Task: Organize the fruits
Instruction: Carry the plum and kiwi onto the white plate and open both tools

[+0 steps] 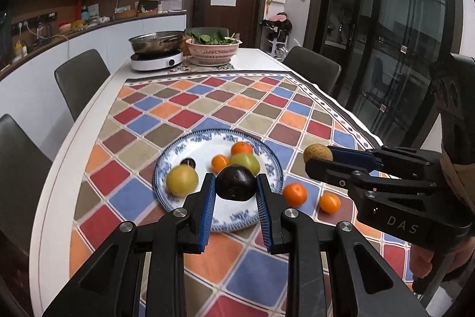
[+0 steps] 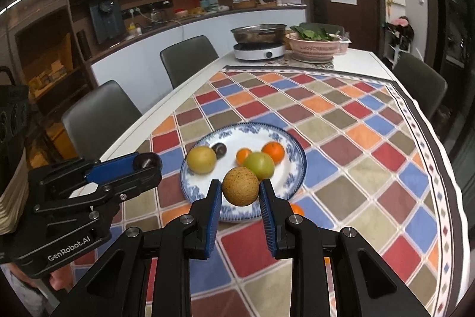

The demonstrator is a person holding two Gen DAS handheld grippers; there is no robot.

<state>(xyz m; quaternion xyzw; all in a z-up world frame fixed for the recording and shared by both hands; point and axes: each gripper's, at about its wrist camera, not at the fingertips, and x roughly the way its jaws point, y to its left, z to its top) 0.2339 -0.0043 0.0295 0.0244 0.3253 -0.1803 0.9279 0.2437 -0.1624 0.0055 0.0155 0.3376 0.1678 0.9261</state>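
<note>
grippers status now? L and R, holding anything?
Left gripper: shut on the dark purple fruit, held over the plate.
Right gripper: shut on the round brown fruit, also over the plate.

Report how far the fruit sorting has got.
Done: five fruits sit on the blue-patterned plate, among them a yellow pear and a green fruit. In hand: the left claw grips a dark purple fruit; the right claw grips a brown round fruit. Left: two oranges lie on the tablecloth beside the plate.
</note>
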